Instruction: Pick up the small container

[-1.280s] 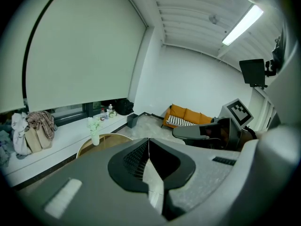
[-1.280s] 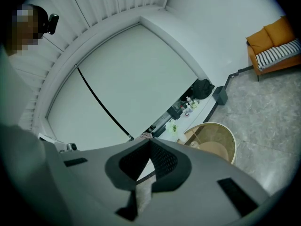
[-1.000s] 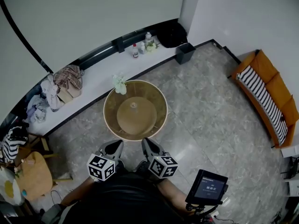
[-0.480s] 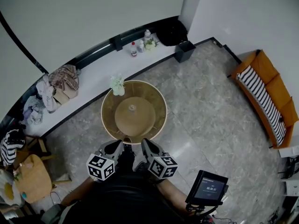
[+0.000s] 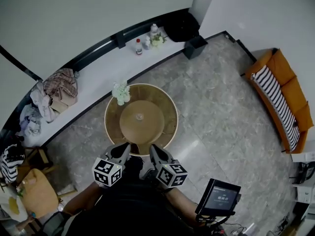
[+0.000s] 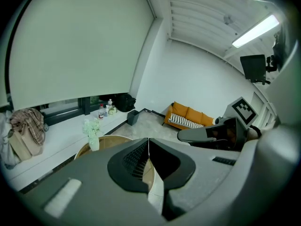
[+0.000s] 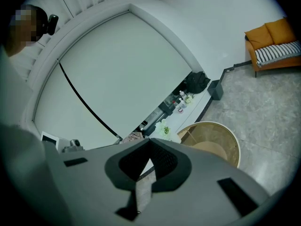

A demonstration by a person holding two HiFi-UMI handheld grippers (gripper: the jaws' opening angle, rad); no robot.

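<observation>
A round glass-topped table [image 5: 167,127] with a tan lower disc stands just ahead of me. A tiny pale container [image 5: 140,116] sits at its centre. A vase of white flowers [image 5: 120,92] stands on the far left rim and also shows as the vase [image 6: 92,132] in the left gripper view. My left gripper [image 5: 125,147] and right gripper [image 5: 154,148] hover side by side over the near rim. Both are shut with nothing between the jaws. The shut tips of the left gripper [image 6: 148,141] and of the right gripper [image 7: 150,140] hide the container in the gripper views.
A white ledge [image 5: 98,77] runs along the window behind the table, with bottles [image 5: 139,46] and a pile of clothes [image 5: 59,85] on it. A black bin [image 5: 195,46] stands on the floor at its right end. An orange sofa [image 5: 280,97] is far right, a tablet [image 5: 221,196] near right, a wooden stool [image 5: 34,191] near left.
The table has drifted nearer to the grippers and slightly left in the head view as the person moved forward. Both grippers stay shut and side by side.
</observation>
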